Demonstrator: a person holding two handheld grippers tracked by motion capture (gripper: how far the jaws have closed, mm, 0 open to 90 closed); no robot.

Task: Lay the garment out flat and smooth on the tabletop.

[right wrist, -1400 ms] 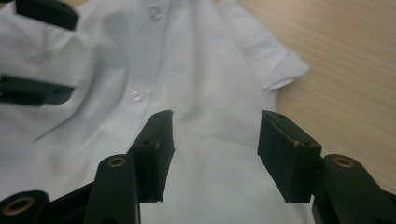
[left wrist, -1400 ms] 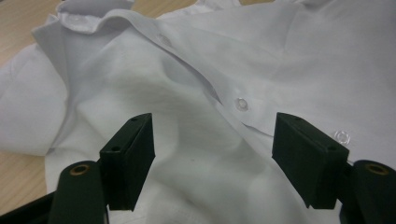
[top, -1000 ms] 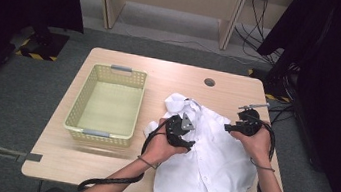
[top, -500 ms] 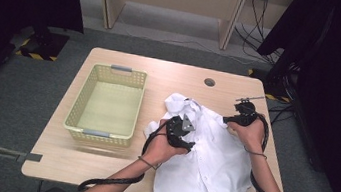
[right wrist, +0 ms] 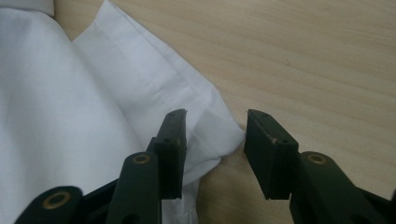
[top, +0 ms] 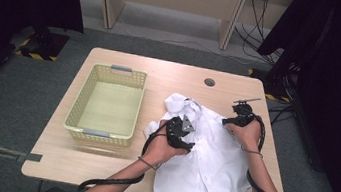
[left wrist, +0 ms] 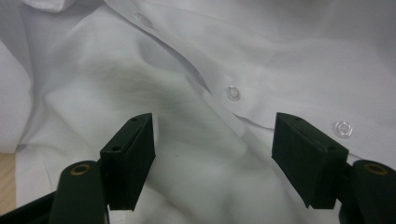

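A white button-up shirt [top: 209, 167] lies spread over the right half of the wooden table [top: 171, 78] and hangs over its near edge. My left gripper [top: 181, 130] rests over the shirt's upper middle. In the left gripper view it [left wrist: 212, 158] stands open above the button placket [left wrist: 233, 92], with nothing pinched. My right gripper [top: 239, 115] is at the shirt's upper right edge. In the right gripper view its jaws [right wrist: 215, 128] have just been closing around a folded corner of the shirt [right wrist: 219, 135]. A gap still shows beside the right pad [right wrist: 268, 154].
A pale yellow plastic basket [top: 97, 133] stands empty on the table's left half. A round cable hole [top: 209, 82] sits near the far edge. Bare wood lies beyond the shirt's right corner [right wrist: 317, 70]. Black cables trail from both grippers toward the person.
My right hand has shifted a little left and lower, onto the shirt's upper right edge. The left hand and the shirt have stayed put.
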